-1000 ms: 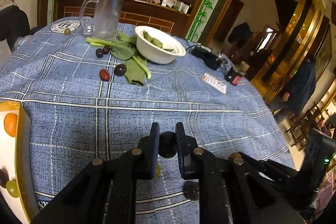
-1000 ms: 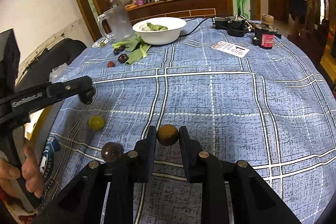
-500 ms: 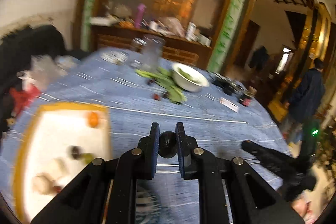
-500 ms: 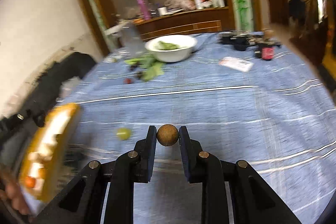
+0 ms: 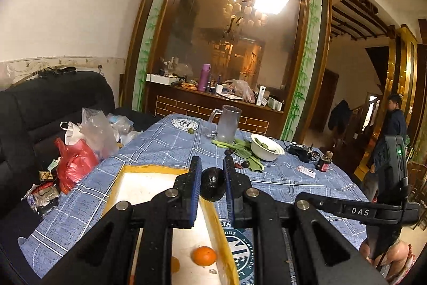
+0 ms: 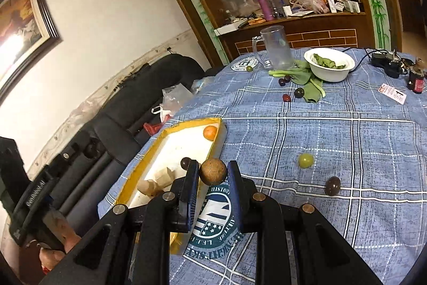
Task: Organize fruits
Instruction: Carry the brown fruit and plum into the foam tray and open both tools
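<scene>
Your left gripper (image 5: 210, 184) pinches a dark fruit (image 5: 212, 184); your right gripper (image 6: 213, 172) pinches a brown fruit (image 6: 213, 171). "DAS" reads right of your left fingers (image 5: 193, 178), on the other gripper's arm.

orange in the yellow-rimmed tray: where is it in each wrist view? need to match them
Left wrist: the orange sits low in the picture, below the shut left gripper, near the tray's right rim.
Right wrist: the orange is left of centre, in the tray's far corner, above the right gripper.
Shared landmark: the glass mug beside the white bowl.
</scene>
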The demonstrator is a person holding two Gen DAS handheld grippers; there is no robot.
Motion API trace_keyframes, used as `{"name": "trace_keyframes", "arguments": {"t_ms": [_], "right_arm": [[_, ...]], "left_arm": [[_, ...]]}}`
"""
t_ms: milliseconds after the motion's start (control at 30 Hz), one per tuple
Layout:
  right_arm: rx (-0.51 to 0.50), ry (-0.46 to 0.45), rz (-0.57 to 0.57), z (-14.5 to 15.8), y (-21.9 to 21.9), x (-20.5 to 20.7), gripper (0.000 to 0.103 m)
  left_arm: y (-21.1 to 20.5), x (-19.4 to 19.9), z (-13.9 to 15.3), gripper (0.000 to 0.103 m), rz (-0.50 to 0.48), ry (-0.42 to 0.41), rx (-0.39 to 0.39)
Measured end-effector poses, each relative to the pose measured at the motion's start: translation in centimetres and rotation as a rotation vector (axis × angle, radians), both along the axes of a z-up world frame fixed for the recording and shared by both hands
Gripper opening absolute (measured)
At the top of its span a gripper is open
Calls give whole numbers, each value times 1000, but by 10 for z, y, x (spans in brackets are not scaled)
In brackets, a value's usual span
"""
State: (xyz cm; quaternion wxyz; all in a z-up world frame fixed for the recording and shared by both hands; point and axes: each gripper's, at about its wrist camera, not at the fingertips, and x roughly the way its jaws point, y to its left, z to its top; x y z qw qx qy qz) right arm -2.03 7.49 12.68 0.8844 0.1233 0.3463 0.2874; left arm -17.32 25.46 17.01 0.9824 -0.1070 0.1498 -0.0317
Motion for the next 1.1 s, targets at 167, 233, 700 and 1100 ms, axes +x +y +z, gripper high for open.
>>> {"name": "trace_keyframes", "arguments": {"t_ms": [167, 233, 700, 1100], "right_arm": [[-16, 17, -82, -5, -36, -6, 24], [-21, 34, -125, -10, -58, -5, 24], [81, 151, 121, -27, 12, 20, 24], [-162, 169, 236, -62, 136, 30, 39]], "left_arm": [[-25, 12, -7, 15, -74, 31, 7], [-36, 22, -11, 15, -115, 61, -8], [45, 51, -65, 15, 130, 366, -115], [96, 38, -86, 62, 225, 421, -218]]}}
